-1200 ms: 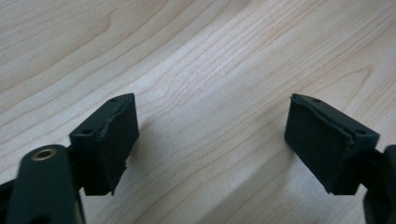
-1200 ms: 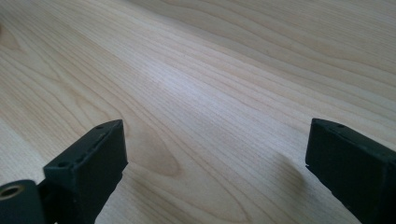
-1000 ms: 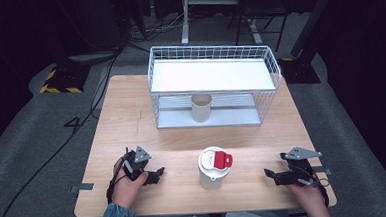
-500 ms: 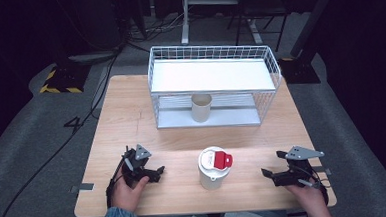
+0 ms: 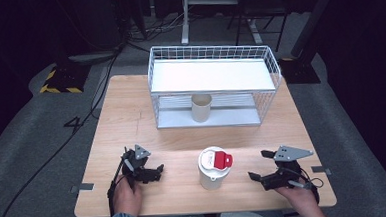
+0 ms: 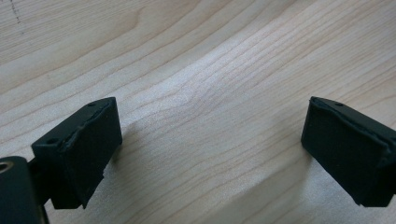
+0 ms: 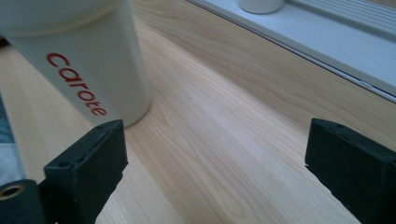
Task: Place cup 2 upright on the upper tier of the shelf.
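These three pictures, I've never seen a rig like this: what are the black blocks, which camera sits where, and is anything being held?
No robot here: a person sits at a wooden table and holds a two-jaw hand tool in each hand. The high view looks down from above; the left gripper shows at its left, the right gripper at its right. The other two pictures come from cameras riding on the grippers, so the black blocks are each tool's own jaws, standing wide apart. Both grippers are open and hold nothing.

On the table stands a white cup with a red-tabbed lid, between the grippers; the right gripper view shows its side, lettered "carote" in red. Behind it is a white wire rack with a small beige cup on its lower shelf.
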A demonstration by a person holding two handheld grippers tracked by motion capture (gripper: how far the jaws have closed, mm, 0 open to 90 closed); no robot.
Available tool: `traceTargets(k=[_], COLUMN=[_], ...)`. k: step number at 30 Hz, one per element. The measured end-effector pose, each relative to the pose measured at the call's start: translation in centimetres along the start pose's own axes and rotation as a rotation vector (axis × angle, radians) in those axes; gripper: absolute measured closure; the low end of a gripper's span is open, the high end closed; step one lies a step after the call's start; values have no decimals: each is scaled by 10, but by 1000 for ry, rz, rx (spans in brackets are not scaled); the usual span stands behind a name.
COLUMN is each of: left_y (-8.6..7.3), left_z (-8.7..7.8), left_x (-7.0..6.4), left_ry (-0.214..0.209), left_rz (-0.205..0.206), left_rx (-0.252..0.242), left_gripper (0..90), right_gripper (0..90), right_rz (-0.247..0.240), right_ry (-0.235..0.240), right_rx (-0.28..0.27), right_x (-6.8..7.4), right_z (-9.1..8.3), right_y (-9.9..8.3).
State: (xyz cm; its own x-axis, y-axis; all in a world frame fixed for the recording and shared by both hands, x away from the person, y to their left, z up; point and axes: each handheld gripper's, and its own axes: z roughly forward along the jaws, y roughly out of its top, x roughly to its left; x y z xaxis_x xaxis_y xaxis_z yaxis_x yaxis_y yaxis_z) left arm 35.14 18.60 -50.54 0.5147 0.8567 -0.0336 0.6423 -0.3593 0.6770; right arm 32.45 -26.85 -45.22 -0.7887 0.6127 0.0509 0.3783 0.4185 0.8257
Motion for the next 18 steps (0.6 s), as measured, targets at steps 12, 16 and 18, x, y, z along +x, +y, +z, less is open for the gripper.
traceTargets(k=[12, 16, 18], left_y=[1, 1, 1], left_z=[1, 2, 2], left_x=[0, 0, 0], left_ry=[-1, -1, -1], left_rz=[11, 9, 8], left_rx=[16, 15, 15], left_gripper=[1, 0, 0], right_gripper=[52, 50, 50], right_rz=[-50, -63, -65], right_ry=[122, 142, 153], right_rx=[-40, -57, -65], right_x=[27, 36, 39], right_z=[19, 25, 28], right_y=[18, 21, 22])
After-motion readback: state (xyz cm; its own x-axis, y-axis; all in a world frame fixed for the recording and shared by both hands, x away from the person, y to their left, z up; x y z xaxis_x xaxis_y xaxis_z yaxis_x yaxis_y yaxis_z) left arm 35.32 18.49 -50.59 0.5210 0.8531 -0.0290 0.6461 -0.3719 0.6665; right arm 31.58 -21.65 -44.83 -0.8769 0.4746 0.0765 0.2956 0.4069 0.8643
